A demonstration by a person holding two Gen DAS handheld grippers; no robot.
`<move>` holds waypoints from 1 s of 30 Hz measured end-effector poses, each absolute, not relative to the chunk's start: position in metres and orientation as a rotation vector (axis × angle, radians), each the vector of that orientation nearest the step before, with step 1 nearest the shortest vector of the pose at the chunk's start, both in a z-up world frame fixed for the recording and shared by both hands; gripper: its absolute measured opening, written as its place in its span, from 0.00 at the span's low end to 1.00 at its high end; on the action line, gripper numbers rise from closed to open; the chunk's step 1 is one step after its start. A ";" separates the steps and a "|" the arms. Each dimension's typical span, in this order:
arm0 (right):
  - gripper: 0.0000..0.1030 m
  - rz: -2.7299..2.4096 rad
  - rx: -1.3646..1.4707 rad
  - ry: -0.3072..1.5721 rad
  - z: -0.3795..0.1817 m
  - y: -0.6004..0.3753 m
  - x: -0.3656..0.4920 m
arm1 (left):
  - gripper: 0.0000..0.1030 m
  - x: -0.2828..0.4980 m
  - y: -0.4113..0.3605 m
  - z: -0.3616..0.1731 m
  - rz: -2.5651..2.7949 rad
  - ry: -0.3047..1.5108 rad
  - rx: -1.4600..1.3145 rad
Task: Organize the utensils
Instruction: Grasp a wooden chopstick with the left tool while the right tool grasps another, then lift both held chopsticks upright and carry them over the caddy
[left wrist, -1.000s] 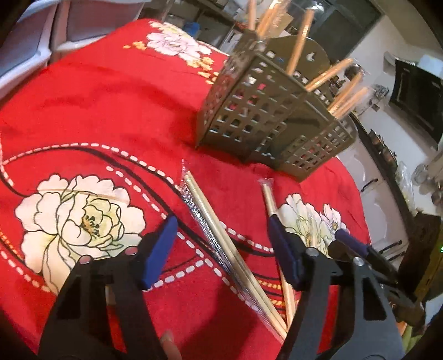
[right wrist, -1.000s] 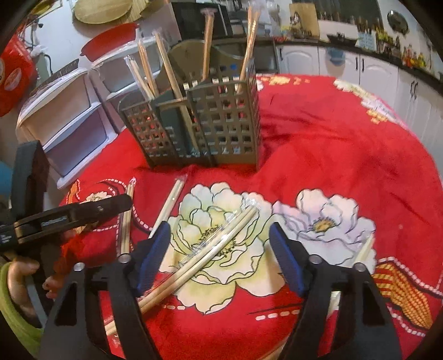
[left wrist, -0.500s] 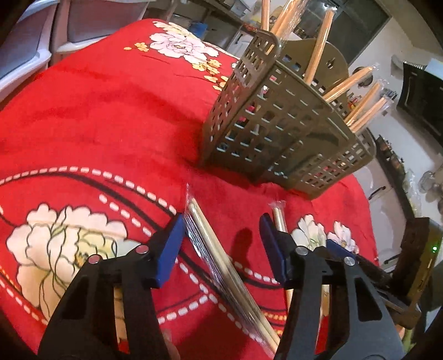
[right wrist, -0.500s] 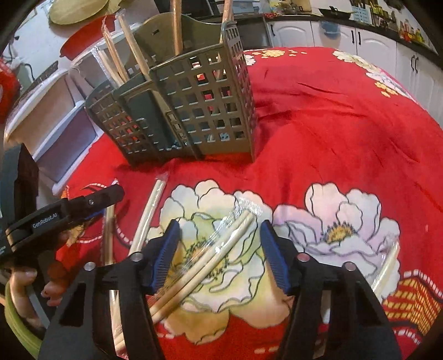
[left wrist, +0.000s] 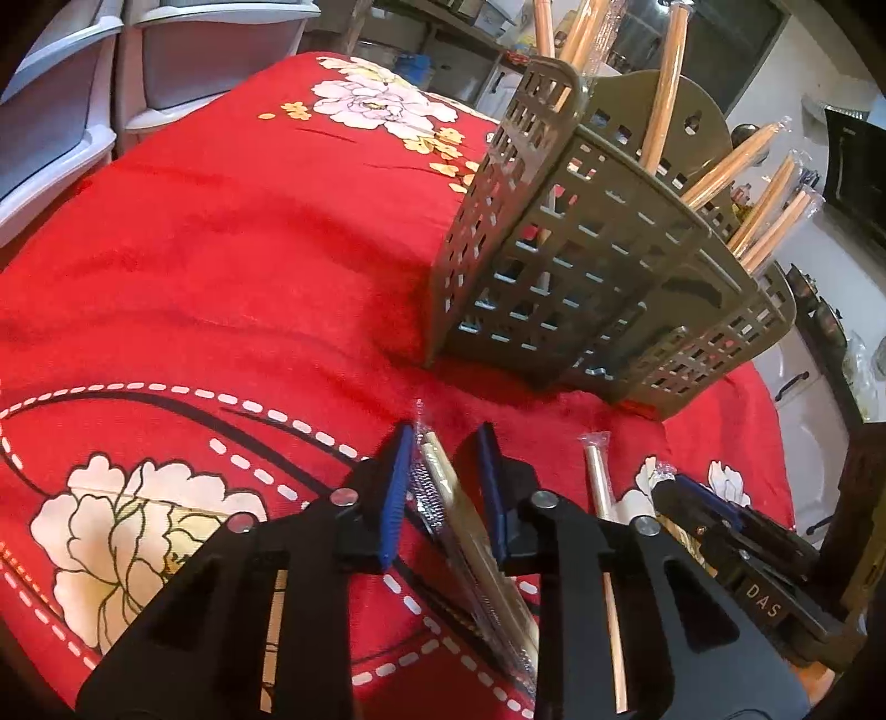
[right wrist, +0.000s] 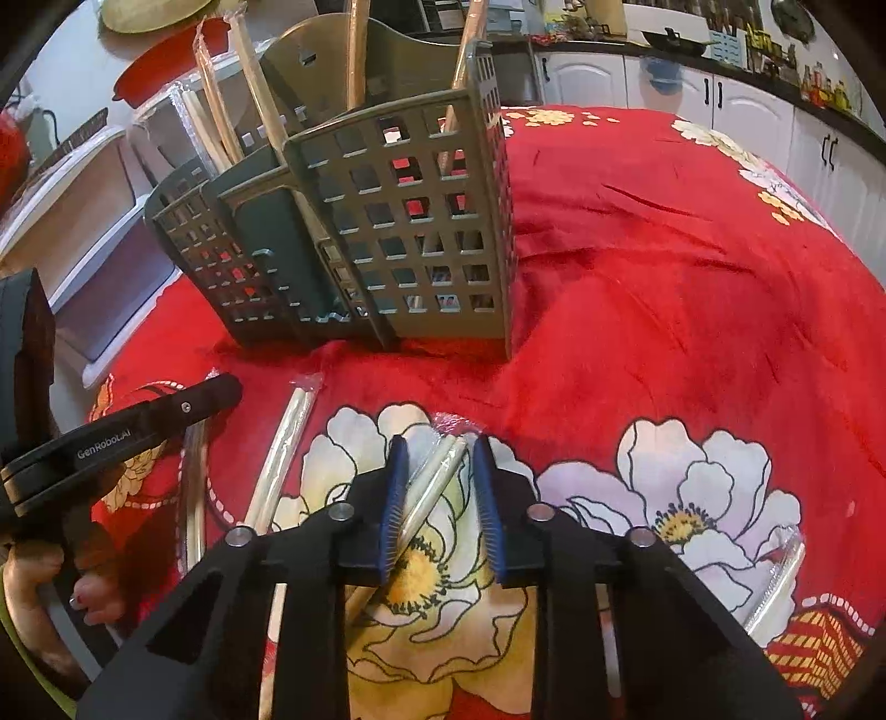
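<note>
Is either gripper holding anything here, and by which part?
Both jaws straddle wrapped chopsticks near the upper end; whether they are clamped cannot be told.

Location: domestic kitchen. Indicators: white cabinet doors [right wrist: 736, 102] beneath a dark worktop lined with bottles [right wrist: 825, 88], a wok [right wrist: 673, 41], plastic drawer units [left wrist: 66, 94], and a floral red tablecloth [right wrist: 664, 266].

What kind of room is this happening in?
Most likely a home kitchen: white cabinets under a cluttered counter, and a table with a red floral cloth holding a utensil caddy of wrapped chopsticks.
</note>
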State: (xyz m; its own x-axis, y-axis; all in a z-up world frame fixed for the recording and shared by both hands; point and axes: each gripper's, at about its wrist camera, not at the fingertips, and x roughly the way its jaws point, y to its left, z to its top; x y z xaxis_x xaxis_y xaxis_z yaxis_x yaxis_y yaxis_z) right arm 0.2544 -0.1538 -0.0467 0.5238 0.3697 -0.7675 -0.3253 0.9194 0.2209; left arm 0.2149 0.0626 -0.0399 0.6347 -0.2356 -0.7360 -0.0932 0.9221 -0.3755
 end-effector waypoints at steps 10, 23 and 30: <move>0.06 0.496 0.169 0.922 -0.039 -0.158 0.257 | 0.05 0.213 0.069 -0.034 -0.111 0.858 -0.432; 0.05 0.586 0.183 0.790 0.018 -0.156 0.228 | 0.03 0.184 0.064 0.020 -0.167 0.724 -0.415; 0.05 0.629 0.173 0.675 0.061 -0.156 0.210 | 0.02 0.173 0.061 0.055 -0.205 0.646 -0.402</move>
